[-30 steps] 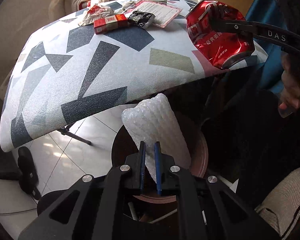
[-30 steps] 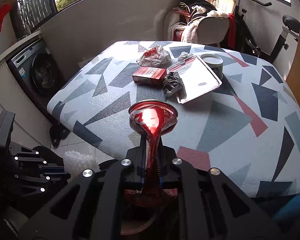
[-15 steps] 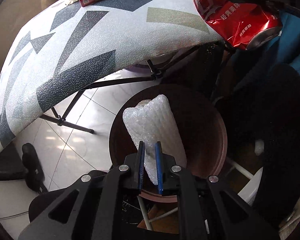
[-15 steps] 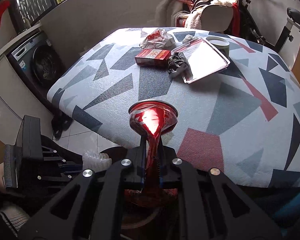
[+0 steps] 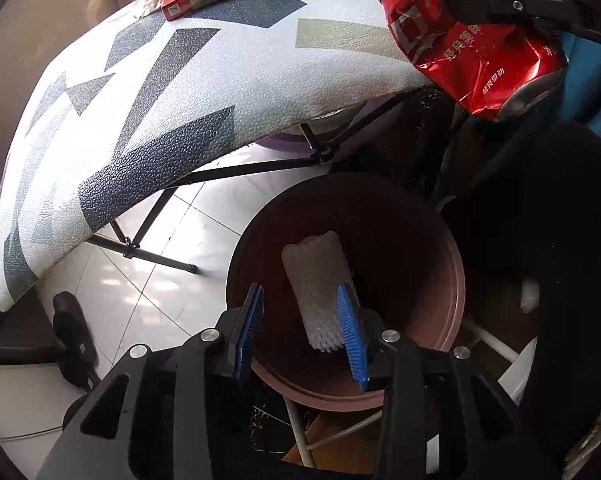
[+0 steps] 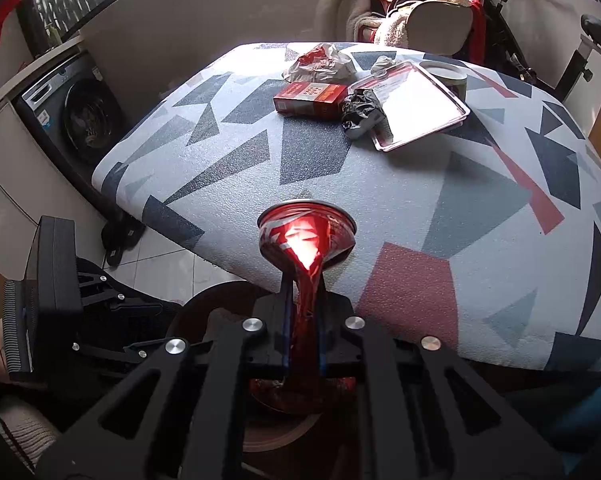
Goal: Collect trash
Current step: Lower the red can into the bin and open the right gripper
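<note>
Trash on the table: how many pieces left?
3 that I can tell: crumpled wrapper at the far edge, red box in front of it, black foil wrapper against the tray. More may be hidden.

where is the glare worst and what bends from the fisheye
Right wrist view: sunlight blows out the crushed red drink can and the shiny metal tray. Left wrist view: the patterned tabletop bows into an arc; the brown round bin lies in shadow.
</note>
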`<act>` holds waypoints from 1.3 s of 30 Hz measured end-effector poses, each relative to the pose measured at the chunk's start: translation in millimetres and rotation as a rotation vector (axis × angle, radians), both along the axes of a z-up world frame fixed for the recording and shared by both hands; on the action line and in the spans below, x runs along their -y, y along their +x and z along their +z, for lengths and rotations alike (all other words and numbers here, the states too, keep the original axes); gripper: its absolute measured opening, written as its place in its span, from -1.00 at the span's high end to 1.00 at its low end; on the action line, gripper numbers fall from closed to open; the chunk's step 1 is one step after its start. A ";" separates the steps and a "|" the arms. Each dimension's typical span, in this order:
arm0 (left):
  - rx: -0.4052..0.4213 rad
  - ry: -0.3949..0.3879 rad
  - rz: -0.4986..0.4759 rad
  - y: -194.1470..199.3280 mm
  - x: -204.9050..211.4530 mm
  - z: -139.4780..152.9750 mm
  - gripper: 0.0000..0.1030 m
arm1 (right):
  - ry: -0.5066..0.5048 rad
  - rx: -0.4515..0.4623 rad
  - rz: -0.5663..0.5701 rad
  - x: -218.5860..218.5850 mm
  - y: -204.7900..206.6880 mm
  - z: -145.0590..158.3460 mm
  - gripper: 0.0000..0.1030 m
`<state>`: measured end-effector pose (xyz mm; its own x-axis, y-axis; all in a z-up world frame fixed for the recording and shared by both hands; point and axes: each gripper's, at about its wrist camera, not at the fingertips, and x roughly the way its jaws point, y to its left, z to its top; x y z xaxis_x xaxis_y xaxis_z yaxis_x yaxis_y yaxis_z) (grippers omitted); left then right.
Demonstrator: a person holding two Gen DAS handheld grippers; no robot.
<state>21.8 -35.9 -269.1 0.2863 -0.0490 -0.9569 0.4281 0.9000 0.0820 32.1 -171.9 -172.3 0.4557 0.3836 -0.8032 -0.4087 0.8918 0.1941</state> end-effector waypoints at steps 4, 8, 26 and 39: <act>0.029 -0.011 0.030 1.1 -4.7 5.8 -0.18 | -0.006 -0.019 0.020 -5.7 -4.1 -6.8 0.75; 0.069 -0.030 0.093 4.0 -15.4 15.2 -0.61 | -0.020 -0.057 0.056 -17.1 -11.1 -18.3 0.75; 0.236 -0.142 0.404 -0.3 -73.0 44.3 -0.83 | -0.194 -0.268 0.286 -82.8 -31.7 -95.4 0.74; 0.219 -0.154 0.402 0.8 -72.9 39.7 -0.83 | -0.263 -0.248 0.278 -83.6 -36.9 -101.4 -0.15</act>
